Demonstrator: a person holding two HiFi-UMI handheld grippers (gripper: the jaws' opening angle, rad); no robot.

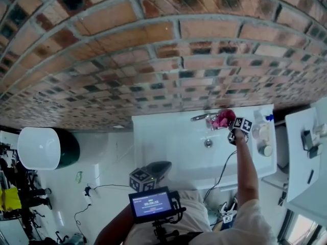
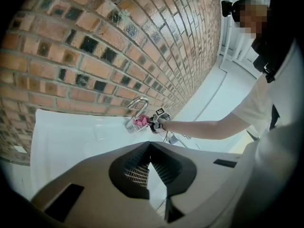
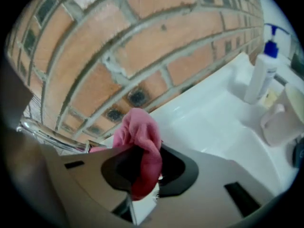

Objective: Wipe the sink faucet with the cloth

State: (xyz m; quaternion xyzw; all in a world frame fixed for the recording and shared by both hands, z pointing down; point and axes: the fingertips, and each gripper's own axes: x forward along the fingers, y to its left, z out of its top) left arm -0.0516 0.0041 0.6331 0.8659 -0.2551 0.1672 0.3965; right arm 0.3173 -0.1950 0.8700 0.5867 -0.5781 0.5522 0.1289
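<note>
"Faucet (image 1: 200, 117), chrome, arched. Where does it stand?"

"At the far edge of the white sink (image 1: 168, 142), against the brick wall (image 1: 153, 60). Its spout curves toward the near side, over the basin."

"And the cloth (image 3: 142, 141)?"

"Pink, bunched, clamped between the jaws of the right gripper (image 3: 142, 175). A fold stands out past the tips so that fabric, not plastic, meets the metal. In the head view it sits just right of the spout; the left gripper view puts it under the arch. It probably touches the chrome, though at this size contact cannot be confirmed."

"Why is the right arm stretched so far?"

"The fixture lies at the far side of the sink, so the reach crosses the whole basin."

"The left gripper (image 2: 151, 170)?"

"Held back at the near rim, jaws together on nothing. It is evidently kept clear, since one gripper suffices for wiping."

"Any hazard?"

"A soap bottle (image 3: 260, 77) stands at the far right, well apart from the cloth — a wide stroke rightward could reach it."
</note>
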